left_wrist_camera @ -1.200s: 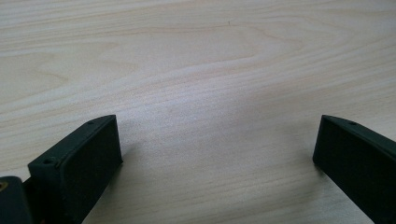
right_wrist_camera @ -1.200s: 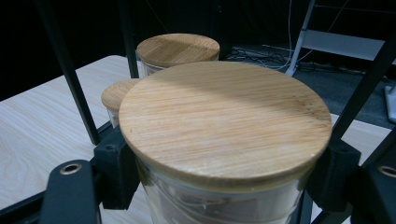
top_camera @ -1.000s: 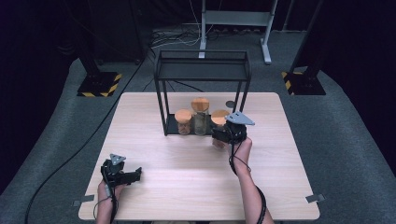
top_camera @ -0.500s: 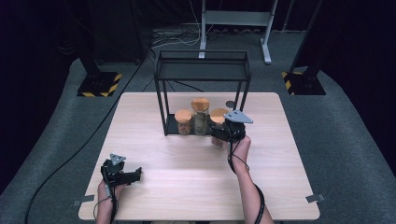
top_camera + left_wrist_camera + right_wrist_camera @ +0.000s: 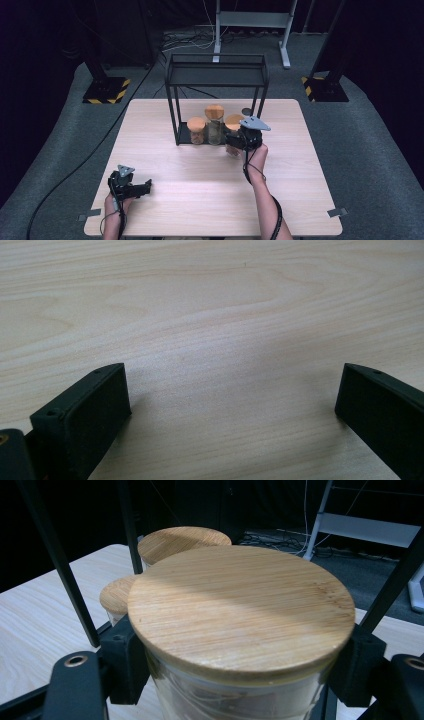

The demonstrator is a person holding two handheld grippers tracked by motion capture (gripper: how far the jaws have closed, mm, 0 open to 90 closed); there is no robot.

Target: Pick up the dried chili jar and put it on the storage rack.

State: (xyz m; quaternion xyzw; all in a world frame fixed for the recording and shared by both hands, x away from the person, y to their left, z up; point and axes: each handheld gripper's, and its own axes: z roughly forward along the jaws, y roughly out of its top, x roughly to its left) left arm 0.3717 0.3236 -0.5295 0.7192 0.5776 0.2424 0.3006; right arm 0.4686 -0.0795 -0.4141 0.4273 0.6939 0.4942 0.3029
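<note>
A glass jar with a round wooden lid (image 5: 240, 605) sits between the jaws of my right gripper (image 5: 240, 670), which is shut on its body just under the lid. From above, that jar (image 5: 233, 121) is at the right front corner of a black wire rack (image 5: 216, 75). My right gripper (image 5: 235, 142) reaches it from the near side. Two more lidded jars, a short one (image 5: 196, 125) and a tall one (image 5: 214, 112), stand on the rack's bottom shelf. My left gripper (image 5: 145, 187) lies low over the table's near left, open, with bare wood between its fingers (image 5: 85, 415).
The rack's thin black legs (image 5: 55, 555) rise close on both sides of the held jar. The wooden table (image 5: 200, 200) stretches wide between the two hands. Dark floor, stand bases and cables lie beyond the far edge.
</note>
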